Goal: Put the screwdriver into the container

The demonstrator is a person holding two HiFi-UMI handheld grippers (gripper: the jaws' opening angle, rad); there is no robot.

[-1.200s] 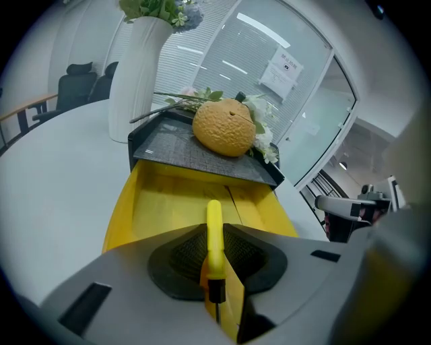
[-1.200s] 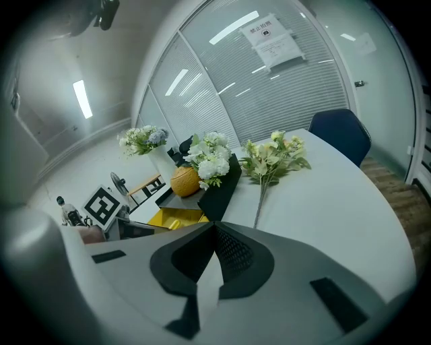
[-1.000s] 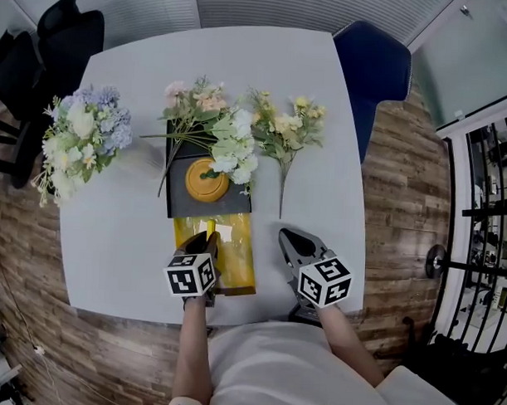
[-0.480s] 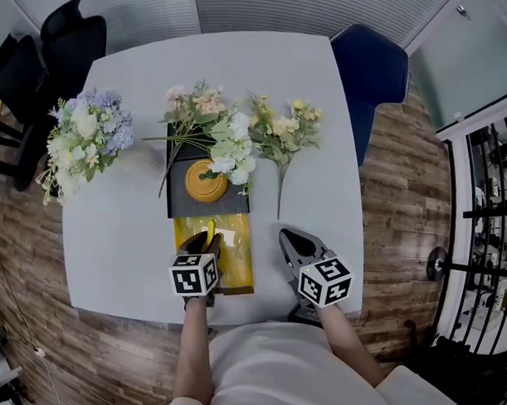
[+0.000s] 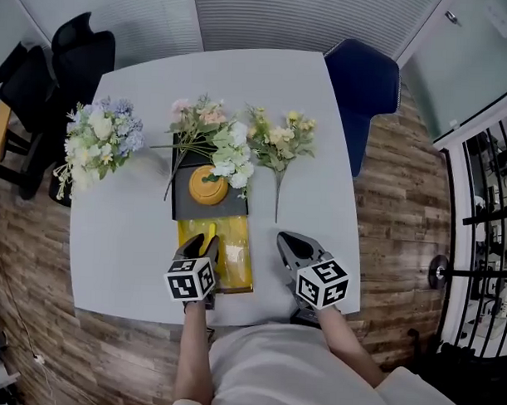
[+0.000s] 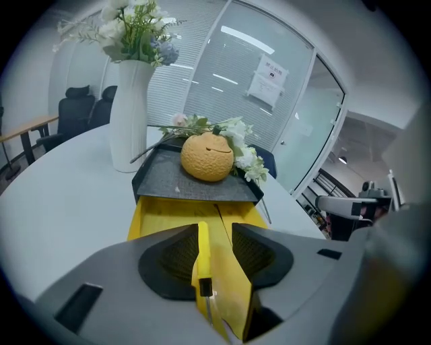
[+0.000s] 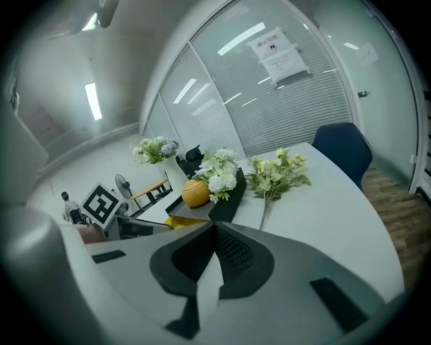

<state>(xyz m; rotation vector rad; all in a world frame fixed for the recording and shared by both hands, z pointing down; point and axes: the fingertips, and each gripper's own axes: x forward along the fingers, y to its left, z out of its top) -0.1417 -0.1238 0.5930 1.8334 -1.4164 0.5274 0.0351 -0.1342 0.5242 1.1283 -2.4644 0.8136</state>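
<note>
The left hand-held gripper (image 6: 214, 236) hangs over the near end of the open yellow container (image 6: 165, 212). Its jaws are opening, and between them is the yellow-handled screwdriver (image 6: 202, 259), leaning on the left pad and clear of the right one. Whether it touches the container floor cannot be told. Just beyond this hand-held gripper, a dark tray (image 6: 195, 185) holds an orange round fruit (image 6: 207, 156) and flower sprays. Farther ahead to its left, a white vase (image 6: 128, 114) holds flowers. The right hand-held gripper (image 7: 214, 228), to the container's right over the counter (image 5: 128, 235), is closed and empty.
</note>
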